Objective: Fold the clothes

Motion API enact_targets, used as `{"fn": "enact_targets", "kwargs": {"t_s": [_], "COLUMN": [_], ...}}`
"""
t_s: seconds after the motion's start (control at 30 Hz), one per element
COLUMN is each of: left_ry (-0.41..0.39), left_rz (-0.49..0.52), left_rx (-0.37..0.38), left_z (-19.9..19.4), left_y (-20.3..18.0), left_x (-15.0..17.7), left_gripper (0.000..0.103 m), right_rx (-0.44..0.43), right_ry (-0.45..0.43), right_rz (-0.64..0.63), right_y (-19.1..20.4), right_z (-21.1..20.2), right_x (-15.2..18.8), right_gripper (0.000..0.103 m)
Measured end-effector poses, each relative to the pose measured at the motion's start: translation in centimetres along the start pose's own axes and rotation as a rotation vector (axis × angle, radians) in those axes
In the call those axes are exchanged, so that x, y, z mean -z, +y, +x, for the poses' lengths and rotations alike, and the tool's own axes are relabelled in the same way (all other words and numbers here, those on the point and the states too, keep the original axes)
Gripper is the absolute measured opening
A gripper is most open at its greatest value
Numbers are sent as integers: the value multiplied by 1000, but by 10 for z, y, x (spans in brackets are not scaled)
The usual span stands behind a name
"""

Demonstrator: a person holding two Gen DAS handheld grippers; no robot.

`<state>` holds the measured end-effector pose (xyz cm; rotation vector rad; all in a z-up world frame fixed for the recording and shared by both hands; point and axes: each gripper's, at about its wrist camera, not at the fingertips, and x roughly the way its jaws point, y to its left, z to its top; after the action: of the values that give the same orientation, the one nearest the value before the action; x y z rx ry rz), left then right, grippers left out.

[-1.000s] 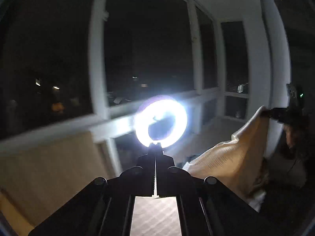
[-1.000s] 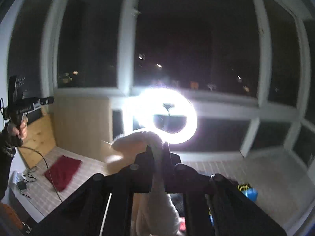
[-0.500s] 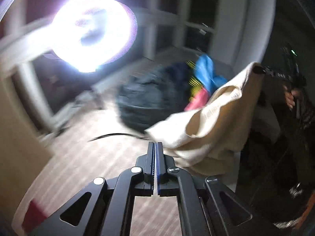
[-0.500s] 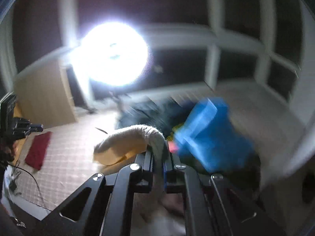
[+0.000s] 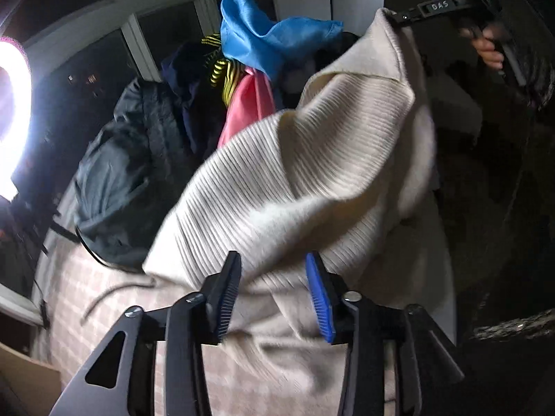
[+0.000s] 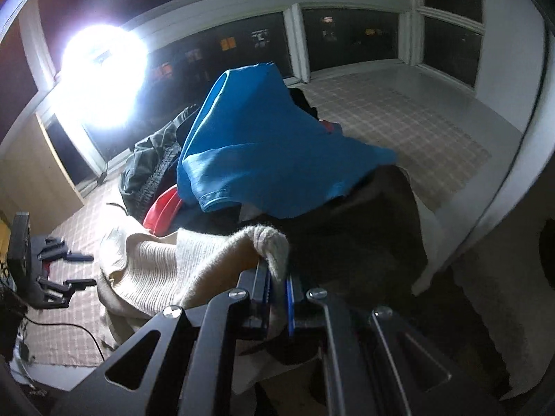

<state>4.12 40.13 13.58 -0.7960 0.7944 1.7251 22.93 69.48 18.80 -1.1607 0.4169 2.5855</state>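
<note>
Surface: a checked mat (image 6: pixel 399 118) before my jaws.
On it: a clothes pile (image 6: pixel 215 173), dark jacket (image 5: pixel 128 173) leftmost, my cream knit (image 5: pixel 312 180) trailing down, a black cable (image 6: pixel 83 332).

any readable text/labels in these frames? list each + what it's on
"DAS": white letters on the black body of the right gripper, seen in the left wrist view; the first letter is soft, so it may not be a D.
Nothing else is readable. The clothes pile shows no print, and the lit windows outside are too small to tell.
</note>
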Motion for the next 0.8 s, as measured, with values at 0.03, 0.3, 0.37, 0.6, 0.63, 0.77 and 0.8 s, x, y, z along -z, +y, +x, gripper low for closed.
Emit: {"fn": "enact_targets", "kwargs": {"t_s": [0.03,0.3,0.37,0.6,0.63,0.77,0.8], "left_ry": [10,124,130,125,128,76,37], "left_rz": [25,223,245,171,168,23,-28], "left_rx": [1,2,-2,2,1,15,14], "left_z": [10,48,44,67,72,49,33], "left_y": [-7,-41,-42,-25,-25,-4,5], "left_x": [-5,-8,-4,-15,-15,-22,-23], "left_gripper": [39,42,45,44,32,9,8], "right_rx": [-5,-69,-72,-93,-96,-114,-120], "right_ry": [5,43,49,59,58,39,25], "right_rz": [-13,-38,-42,-47,-45,-46,-45], "right_y": [0,-8,-11,-13,-13,-10,-8], "right_z": [3,24,25,33,34,28,23], "right_x": [-1,-10,-10,-13,-14,-16,-17], "right_gripper": [7,7,7,7,7,7,7]}}
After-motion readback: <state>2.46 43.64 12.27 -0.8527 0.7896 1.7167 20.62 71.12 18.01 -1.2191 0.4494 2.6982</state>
